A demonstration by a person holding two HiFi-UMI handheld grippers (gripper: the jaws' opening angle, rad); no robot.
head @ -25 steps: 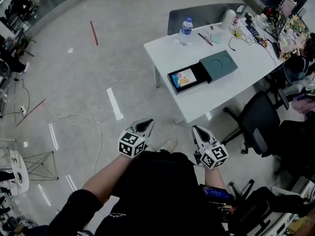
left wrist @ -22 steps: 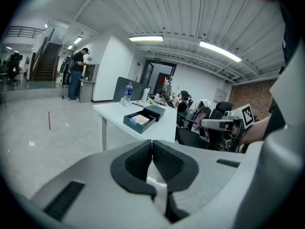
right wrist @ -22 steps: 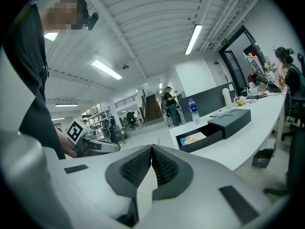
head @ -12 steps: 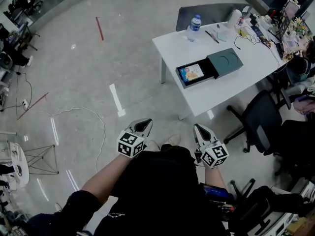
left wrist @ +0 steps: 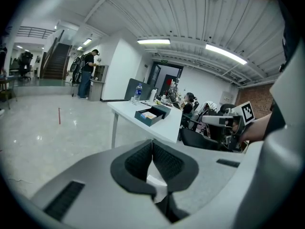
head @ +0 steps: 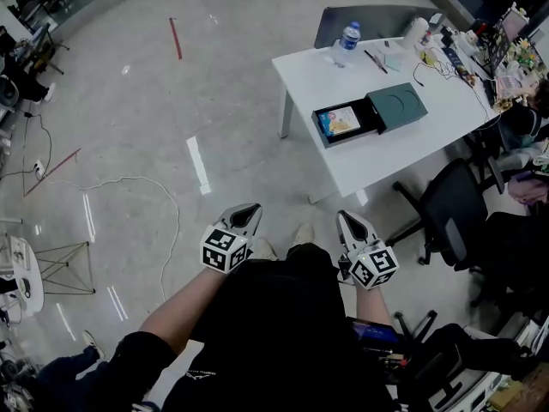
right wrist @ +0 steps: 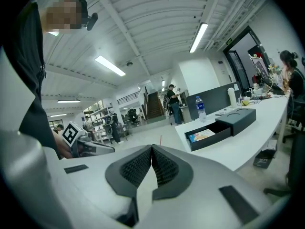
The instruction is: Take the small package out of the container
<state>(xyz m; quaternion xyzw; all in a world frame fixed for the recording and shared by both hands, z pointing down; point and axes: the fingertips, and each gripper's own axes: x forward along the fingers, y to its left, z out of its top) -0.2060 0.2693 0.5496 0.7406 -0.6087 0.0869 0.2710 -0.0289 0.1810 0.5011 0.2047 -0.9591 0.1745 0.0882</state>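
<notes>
Left tongs and right tongs, both pressed together and empty, well short of the white desk; the small package lies in the open container by its near edge.

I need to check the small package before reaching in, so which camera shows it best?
The head view: it looks down into the open container, so the small package shows its whole colourful top. The right gripper view catches it at a low slant; the left gripper view shows it tiny.
</notes>
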